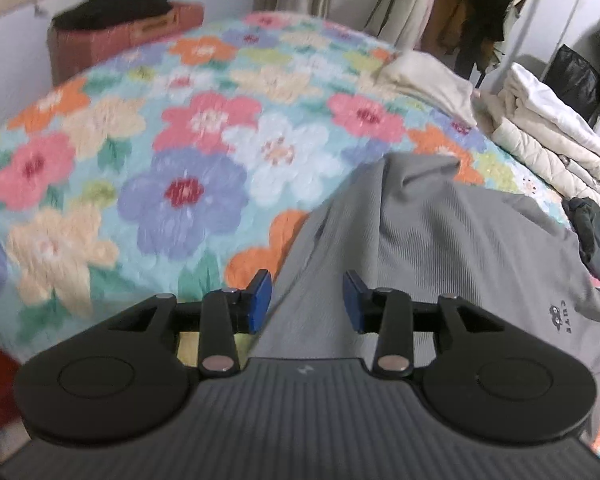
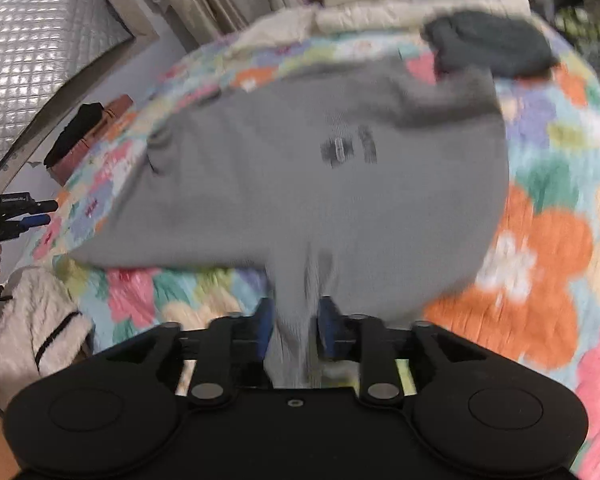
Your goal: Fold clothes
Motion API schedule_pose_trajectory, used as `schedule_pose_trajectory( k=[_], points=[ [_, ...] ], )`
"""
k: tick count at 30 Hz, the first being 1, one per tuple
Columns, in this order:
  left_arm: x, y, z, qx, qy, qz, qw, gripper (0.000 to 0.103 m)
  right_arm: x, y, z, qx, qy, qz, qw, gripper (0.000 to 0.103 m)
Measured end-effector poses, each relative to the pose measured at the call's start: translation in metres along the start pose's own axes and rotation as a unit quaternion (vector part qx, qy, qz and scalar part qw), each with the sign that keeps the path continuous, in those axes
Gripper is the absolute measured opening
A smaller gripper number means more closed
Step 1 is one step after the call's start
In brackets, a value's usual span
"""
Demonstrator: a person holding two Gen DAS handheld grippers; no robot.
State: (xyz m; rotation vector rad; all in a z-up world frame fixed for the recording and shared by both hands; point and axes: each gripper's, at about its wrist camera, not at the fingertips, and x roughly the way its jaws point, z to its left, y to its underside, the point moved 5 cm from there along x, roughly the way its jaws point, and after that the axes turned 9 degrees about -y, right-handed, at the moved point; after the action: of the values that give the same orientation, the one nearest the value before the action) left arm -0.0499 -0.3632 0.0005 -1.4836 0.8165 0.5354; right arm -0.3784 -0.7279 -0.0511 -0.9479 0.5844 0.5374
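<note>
A grey ribbed garment with a small dark print lies on the flowered bedspread. My left gripper is open, its blue pads spread over the garment's left edge, with cloth passing between them. My right gripper is shut on a bunched fold of the same grey garment and holds it at the near edge. The left gripper also shows at the far left of the right wrist view.
A stack of folded cream and white clothes sits at the bed's right side, with a dark garment beside it. A reddish box with black cloth stands past the bed. Hanging clothes are behind. A white fluffy item lies low left.
</note>
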Motion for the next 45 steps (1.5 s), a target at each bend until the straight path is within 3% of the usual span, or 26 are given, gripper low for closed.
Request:
schedule_pose_trajectory(
  k=[5, 8, 14, 18, 20, 22, 25, 27, 30, 35, 37, 39, 41, 44, 45],
  points=[
    [0.021, -0.031, -0.039, 0.052, 0.042, 0.002, 0.9977, 0.041, -0.002, -0.062, 0.026, -0.076, 0.016, -0.002, 0.997, 0.044],
    [0.047, -0.051, -0.065, 0.079, 0.056, 0.006, 0.9953, 0.041, 0.003, -0.106, 0.048, -0.149, 0.022, 0.035, 0.988, 0.055],
    [0.099, -0.089, -0.117, 0.131, 0.085, 0.013, 0.9877, 0.055, 0.031, -0.189, 0.070, -0.245, 0.055, 0.110, 0.962, 0.060],
    [0.133, -0.114, -0.152, 0.166, 0.103, 0.018, 0.9806, 0.058, 0.082, -0.232, 0.067, -0.230, 0.056, 0.136, 0.962, 0.063],
    [0.153, -0.121, -0.170, 0.194, 0.097, 0.014, 0.9761, 0.058, 0.119, -0.239, 0.065, -0.239, 0.071, 0.170, 0.953, 0.063],
    [0.175, -0.115, -0.181, 0.227, 0.084, 0.023, 0.9700, 0.060, 0.151, -0.245, 0.068, -0.261, 0.057, 0.180, 0.947, 0.063],
    [0.206, -0.110, -0.187, 0.275, 0.066, 0.056, 0.9576, 0.063, 0.189, -0.267, 0.061, -0.207, 0.004, 0.160, 0.965, 0.063],
    [0.219, -0.112, -0.186, 0.290, 0.048, 0.044, 0.9549, 0.070, 0.203, -0.276, 0.049, -0.172, -0.006, 0.146, 0.974, 0.063],
    [0.237, -0.119, -0.182, 0.257, 0.068, 0.059, 0.9622, 0.072, 0.220, -0.282, 0.036, -0.177, -0.003, 0.144, 0.974, 0.063],
    [0.256, -0.134, -0.191, 0.207, 0.094, 0.071, 0.9712, 0.074, 0.258, -0.306, 0.008, -0.175, 0.048, 0.115, 0.977, 0.063],
    [0.252, -0.131, -0.202, 0.221, 0.119, 0.061, 0.9660, 0.074, 0.269, -0.315, -0.004, -0.163, 0.059, 0.107, 0.979, 0.063],
    [0.247, -0.117, -0.213, 0.261, 0.148, 0.065, 0.9518, 0.073, 0.280, -0.320, -0.015, -0.146, 0.068, 0.108, 0.981, 0.063],
    [0.246, -0.105, -0.218, 0.295, 0.139, 0.067, 0.9429, 0.073, 0.289, -0.322, -0.021, -0.136, 0.065, 0.114, 0.982, 0.063],
    [0.250, -0.105, -0.216, 0.275, 0.142, 0.077, 0.9478, 0.068, 0.305, -0.325, -0.023, -0.143, 0.071, 0.127, 0.979, 0.063],
    [0.251, -0.107, -0.214, 0.262, 0.148, 0.081, 0.9503, 0.059, 0.310, -0.327, -0.022, -0.149, 0.073, 0.133, 0.977, 0.063]
  ],
)
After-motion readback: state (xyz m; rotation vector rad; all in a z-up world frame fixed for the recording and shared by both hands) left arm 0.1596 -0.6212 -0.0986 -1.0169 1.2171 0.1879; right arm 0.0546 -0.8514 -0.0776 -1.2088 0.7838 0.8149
